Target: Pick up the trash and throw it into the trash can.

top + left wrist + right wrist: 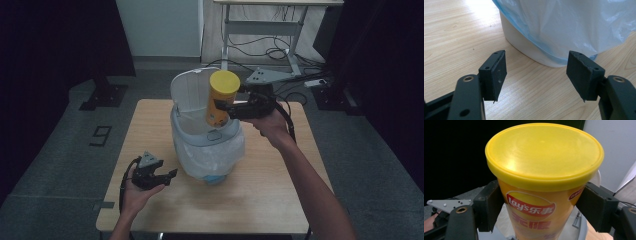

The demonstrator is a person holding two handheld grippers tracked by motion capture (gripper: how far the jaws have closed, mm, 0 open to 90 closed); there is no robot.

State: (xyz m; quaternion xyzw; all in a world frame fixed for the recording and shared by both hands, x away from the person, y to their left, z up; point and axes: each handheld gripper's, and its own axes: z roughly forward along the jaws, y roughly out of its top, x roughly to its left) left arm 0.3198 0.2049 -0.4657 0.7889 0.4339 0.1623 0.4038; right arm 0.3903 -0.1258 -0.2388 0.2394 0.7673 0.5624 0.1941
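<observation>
Right gripper (231, 107) clamped on yellow-lidded chip can (220, 99), upright over open bin (207, 131) at worktop (280, 185) centre, likely for dropping in | left gripper (165, 176) at bin's 8 o'clock, jaws apart, empty

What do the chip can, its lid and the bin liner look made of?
Chip can: likely printed cardboard, slightly glossy. Lid: smooth yellow plastic with a moulded rim and soft sheen. Bin liner: thin translucent plastic film, crinkled, blue-tinted at the edge.

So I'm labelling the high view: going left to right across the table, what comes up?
Left gripper, jaws open → white bin with a plastic liner → yellow chip can above the bin → right gripper clamping the can.
</observation>
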